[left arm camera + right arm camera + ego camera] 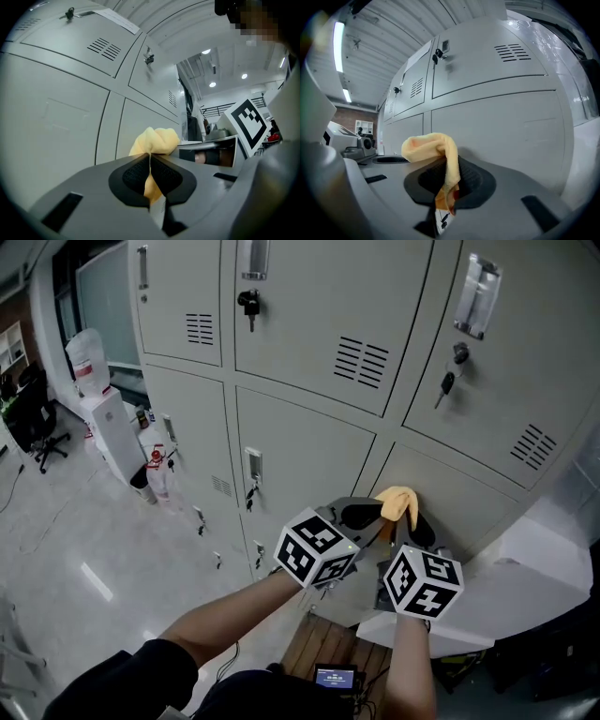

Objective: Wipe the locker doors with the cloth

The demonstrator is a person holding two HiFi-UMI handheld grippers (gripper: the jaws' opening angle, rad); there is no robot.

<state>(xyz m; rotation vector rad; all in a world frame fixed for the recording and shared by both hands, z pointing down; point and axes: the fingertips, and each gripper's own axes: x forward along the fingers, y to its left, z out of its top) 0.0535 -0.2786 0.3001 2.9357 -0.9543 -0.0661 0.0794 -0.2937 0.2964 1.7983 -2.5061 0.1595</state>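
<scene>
A small yellow cloth (397,503) is bunched up against the grey locker doors (309,451), at the seam beside the lower right door (473,507). Both grippers hold it. In the head view my left gripper (362,516) and right gripper (419,529) meet at the cloth, side by side. In the left gripper view the cloth (155,140) pokes out of the shut left gripper (150,161), close to a door (51,117). In the right gripper view the cloth (431,145) drapes over the shut right gripper (449,180), with a door (506,122) just beyond.
Keys hang from locks on the upper doors (249,306) (447,383). A water dispenser (105,418) and an office chair (39,420) stand at the far left. A white plastic-covered surface (553,563) lies at the right. A small screen device (336,677) sits below.
</scene>
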